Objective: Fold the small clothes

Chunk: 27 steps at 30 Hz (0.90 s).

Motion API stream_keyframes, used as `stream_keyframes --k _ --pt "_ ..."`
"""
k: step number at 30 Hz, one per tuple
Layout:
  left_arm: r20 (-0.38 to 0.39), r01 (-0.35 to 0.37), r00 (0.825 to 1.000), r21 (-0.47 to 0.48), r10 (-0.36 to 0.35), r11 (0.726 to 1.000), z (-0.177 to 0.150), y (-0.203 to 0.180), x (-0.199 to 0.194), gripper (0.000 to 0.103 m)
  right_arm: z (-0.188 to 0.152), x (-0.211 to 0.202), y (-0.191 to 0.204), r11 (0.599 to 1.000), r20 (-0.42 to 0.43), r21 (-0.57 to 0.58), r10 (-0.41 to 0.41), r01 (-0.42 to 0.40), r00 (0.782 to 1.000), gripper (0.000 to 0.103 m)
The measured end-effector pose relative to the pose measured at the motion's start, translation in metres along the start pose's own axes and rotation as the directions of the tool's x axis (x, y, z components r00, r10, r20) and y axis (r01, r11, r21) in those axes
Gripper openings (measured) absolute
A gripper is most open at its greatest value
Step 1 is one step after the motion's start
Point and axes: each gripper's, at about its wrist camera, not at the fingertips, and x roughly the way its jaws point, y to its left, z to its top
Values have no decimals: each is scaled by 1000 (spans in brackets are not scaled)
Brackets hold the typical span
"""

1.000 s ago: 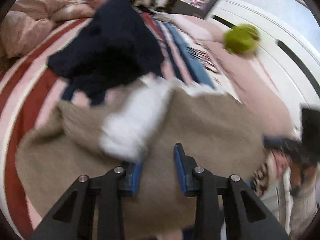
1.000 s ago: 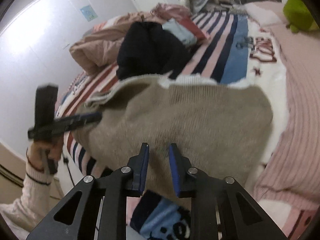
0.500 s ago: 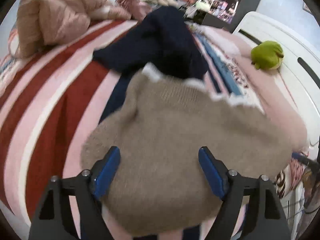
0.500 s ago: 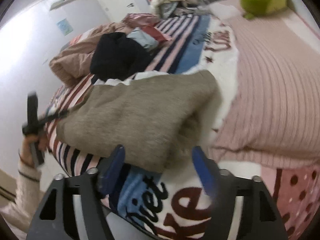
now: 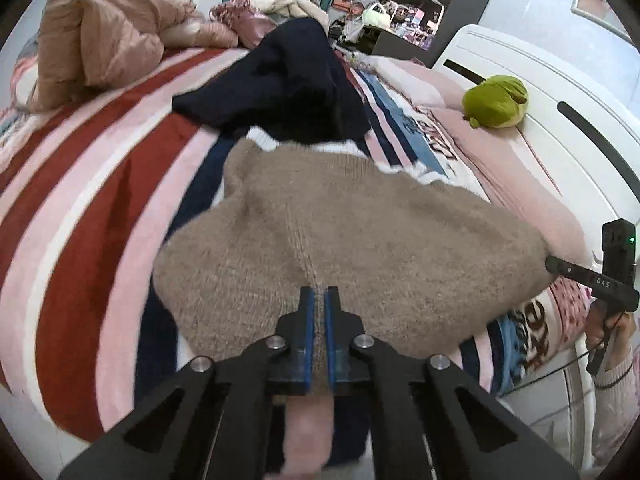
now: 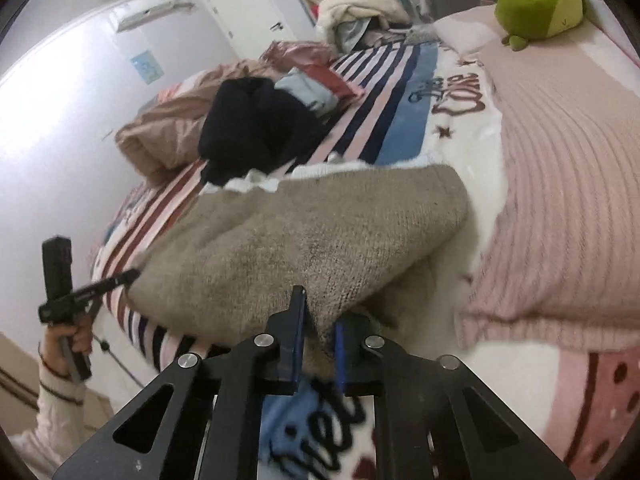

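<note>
the beige sweater [image 5: 344, 240] fills the near middle of the bed [image 5: 80, 184], spread from the left gripper [image 5: 319, 300] across to the right gripper [image 5: 560, 266], so there is no way through between them. just behind its far edge a dark navy garment [image 5: 280, 92] lies heaped, touching or overlapping the white trim (which of the two is unclear). to the left, the red and pink stripes are bare up to a bunched brown quilt [image 5: 100, 40] at the far corner. on the right a pink ribbed blanket [image 6: 560, 200] lies flat and open, with a green plush toy [image 6: 540, 0] at its far end. folded clothes [image 6: 316, 84] sit beyond the navy heap.
</note>
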Motion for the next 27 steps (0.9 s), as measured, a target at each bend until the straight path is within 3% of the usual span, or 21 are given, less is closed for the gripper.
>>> stream_keyframes --k 3,6,7,8,10,11,13,14,15,17,19,23,27 --pt "-17 -9 1000 7 9 1000 -21 -1 4 3 -21 -3 -7 1000 -37 11 -4 4 999 6" --pt "28 -9 1000 -38 10 999 -26 1 -3 13 -27 0 -11 999 -46 29 -25 26 999 9" --pt "36 3 999 -58 -1 998 -27 1 -7 29 -26 -2 -11 999 -44 37 -29 31 999 13" --pt "52 15 999 -70 -11 997 -28 0 -15 53 -22 -6 -8 998 -40 39 -44 46 998 14" --pt "96 21 995 -68 -15 997 -34 -3 -33 71 -17 -20 -2 997 -1 10 -74 74 997 14" --pt "94 20 995 -67 -14 998 -35 -3 -36 72 -14 -30 2 995 27 -16 -98 98 995 16" --pt "95 9 995 -59 -4 998 -33 -2 -41 74 -10 -39 5 992 51 -43 -115 117 992 36" --pt "108 -4 994 -51 10 999 -27 0 -42 78 -3 -41 5 991 54 -52 -122 125 991 56" --pt "118 -21 993 -54 27 998 -22 3 -41 80 4 -40 3 990 56 -49 -128 131 990 65" --pt "132 -53 989 -102 66 993 3 19 -32 82 26 -30 -7 990 37 -21 -135 136 990 65" --pt "104 -47 993 -123 60 991 24 34 -12 82 44 -15 -17 991 10 -2 -130 130 991 65" --pt "-12 -5 1000 -131 4 991 67 59 52 82 76 43 -53 987 -127 52 -143 151 982 66" --pt "-139 1 990 -119 -18 993 88 60 102 82 88 93 -84 982 -239 93 -141 167 961 68"
